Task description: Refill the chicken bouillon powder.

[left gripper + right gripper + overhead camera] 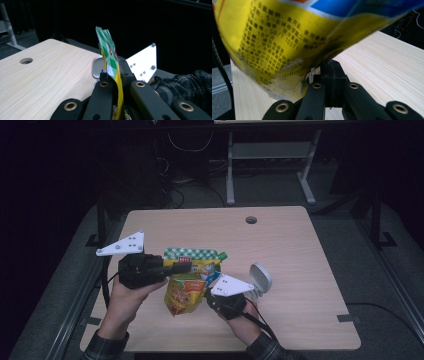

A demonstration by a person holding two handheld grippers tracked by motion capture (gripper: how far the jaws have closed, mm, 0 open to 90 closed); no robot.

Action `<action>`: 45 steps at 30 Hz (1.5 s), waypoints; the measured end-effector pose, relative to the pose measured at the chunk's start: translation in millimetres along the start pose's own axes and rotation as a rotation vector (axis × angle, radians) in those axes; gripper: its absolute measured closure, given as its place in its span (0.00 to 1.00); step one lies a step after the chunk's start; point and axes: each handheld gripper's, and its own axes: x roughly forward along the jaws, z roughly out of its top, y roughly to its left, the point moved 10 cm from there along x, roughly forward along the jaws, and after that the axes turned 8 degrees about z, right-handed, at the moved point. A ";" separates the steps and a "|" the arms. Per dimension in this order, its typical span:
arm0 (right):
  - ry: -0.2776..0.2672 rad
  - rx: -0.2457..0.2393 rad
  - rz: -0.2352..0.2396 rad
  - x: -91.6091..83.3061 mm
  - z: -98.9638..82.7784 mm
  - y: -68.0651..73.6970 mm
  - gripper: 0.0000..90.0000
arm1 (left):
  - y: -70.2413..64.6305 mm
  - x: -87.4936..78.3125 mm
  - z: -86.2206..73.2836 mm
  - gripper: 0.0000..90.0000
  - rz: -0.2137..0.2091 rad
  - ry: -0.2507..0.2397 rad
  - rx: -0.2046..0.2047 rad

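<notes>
The left gripper (186,266) is pinching the snack pouch (187,285) by its stiff top seam, holding the light, floppy, crinkly bag above the table (300,270) while the right gripper (214,285) is pinching its right edge

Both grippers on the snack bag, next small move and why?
Probably pull the two grippers slightly apart to start tearing the top. The left gripper is shut on the snack bag at its green checkered edge, and the right gripper is clamped on it too, above the table.

White dish (261,277) on wooden table (300,255)
</notes>
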 end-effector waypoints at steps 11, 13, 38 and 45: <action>-0.031 -0.012 0.009 9.1 -4.5 11.9 1.00 | 1.9 14.0 5.9 1.00 0.013 0.044 -0.002; -0.032 -0.012 0.014 10.0 -5.7 13.9 1.00 | 3.1 17.5 5.6 1.00 0.012 0.057 -0.003; -0.096 -0.051 0.015 12.4 -10.3 22.9 1.00 | 1.6 55.7 7.2 1.00 -0.028 0.176 -0.012; -0.117 -0.057 0.027 11.1 -9.7 29.3 1.00 | -3.2 67.0 5.2 1.00 -0.024 0.223 0.000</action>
